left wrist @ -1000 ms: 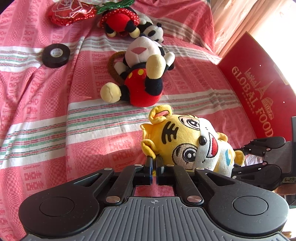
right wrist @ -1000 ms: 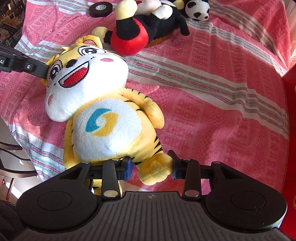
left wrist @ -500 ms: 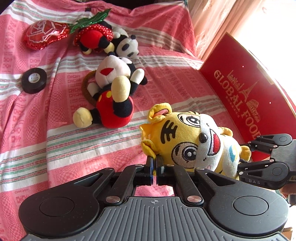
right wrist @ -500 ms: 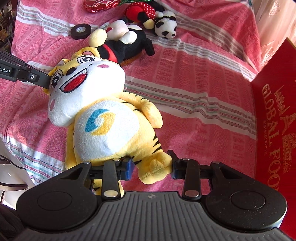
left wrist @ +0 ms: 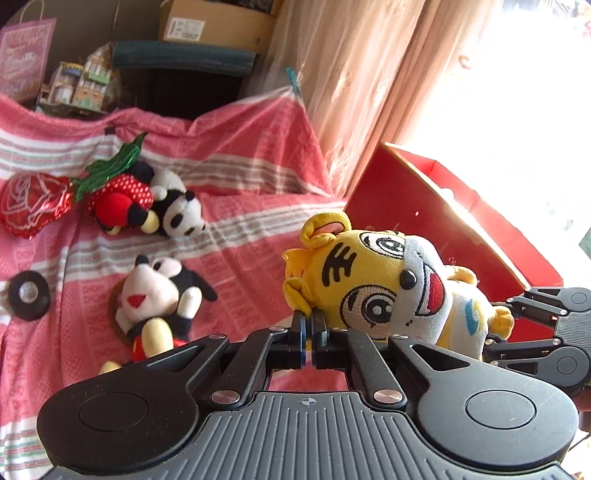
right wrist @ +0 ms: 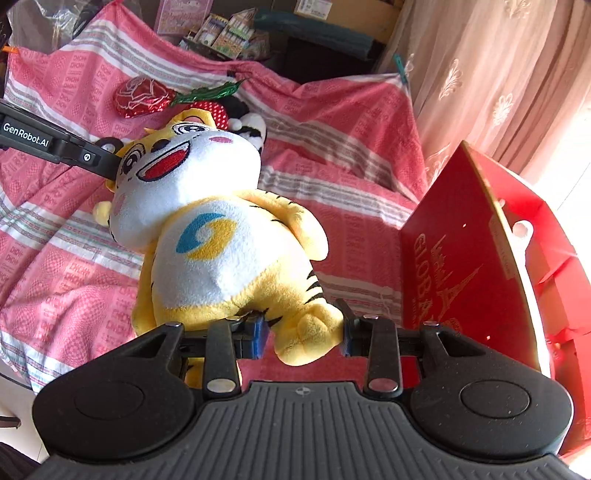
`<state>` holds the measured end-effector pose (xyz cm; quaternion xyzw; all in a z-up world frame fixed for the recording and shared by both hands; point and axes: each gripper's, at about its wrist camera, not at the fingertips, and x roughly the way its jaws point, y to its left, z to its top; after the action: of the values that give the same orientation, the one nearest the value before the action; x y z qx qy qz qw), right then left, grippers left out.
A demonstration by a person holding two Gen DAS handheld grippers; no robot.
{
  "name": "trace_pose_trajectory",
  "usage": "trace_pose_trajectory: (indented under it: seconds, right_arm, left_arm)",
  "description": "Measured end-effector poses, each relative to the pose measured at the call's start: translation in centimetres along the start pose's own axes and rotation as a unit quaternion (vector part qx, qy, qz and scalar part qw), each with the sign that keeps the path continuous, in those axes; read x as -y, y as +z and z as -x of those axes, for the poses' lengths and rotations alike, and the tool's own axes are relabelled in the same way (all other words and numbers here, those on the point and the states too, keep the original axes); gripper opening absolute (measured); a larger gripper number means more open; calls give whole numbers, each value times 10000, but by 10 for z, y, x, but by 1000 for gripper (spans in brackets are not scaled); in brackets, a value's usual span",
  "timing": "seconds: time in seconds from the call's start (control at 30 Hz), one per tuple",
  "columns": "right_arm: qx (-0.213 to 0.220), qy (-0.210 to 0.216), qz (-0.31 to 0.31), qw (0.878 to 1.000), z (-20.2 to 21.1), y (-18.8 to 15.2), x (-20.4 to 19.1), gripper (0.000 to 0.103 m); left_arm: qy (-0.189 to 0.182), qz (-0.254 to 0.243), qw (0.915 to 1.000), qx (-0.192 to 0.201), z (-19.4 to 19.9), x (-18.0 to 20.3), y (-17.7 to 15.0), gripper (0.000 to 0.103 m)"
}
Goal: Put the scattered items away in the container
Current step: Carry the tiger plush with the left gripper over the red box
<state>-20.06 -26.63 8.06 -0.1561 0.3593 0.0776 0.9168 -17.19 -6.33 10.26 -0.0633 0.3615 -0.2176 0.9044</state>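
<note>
Yellow striped tiger plush [right wrist: 229,236], white belly, is hanging lengthwise between tools: left tool [left wrist: 308,334] pinching its ear, right tool [right wrist: 303,334] clamping its foot.

- A home room: pink striped bedsheet [left wrist: 240,177] spread wide.
- Lace curtains [left wrist: 369,92] at 1 o'clock.
- Cardboard boxes [left wrist: 207,24] at 12 o'clock.

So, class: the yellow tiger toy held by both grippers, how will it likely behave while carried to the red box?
The tiger toy is probably soft and floppy: its body hangs between two small grips. It likely weighs little, since the left gripper pinches only an ear. Its foot squashes in the right gripper, so slipping seems unlikely.
</note>
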Motion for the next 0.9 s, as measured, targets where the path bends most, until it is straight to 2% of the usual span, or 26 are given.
trace_pose_trajectory:
  seconds: [0.13,0.23,0.4,0.57,0.73,0.9]
  right_arm:
    - [346,-304,-97,9989,20,8,45,41]
    - [507,-614,-234,9966,34,6,94,41]
    - [520,-1160,-506,9906,51,-16,175,41]
    - [313,-1551,-753,9845,59,-46,238,41]
    - [5,-1506,-961,9839,53,-75,273,41]
    - [-371,-966,-927,9903,37,-94,277,41]
  left_arm:
    - [-143,-279,9989,347,-10,44,41,4]
    - [-320,-543,9969,479,-28,86,68,4]
    - [-694,-978,9917,458,-82,172,105,4]
    - [-997,-1317,9858,295,-136,249,120,5]
    - [-1152,-1555,9811,-10,-177,292,118,6]
    - [-1035,-1672,9795,-432,-206,295,109,6]
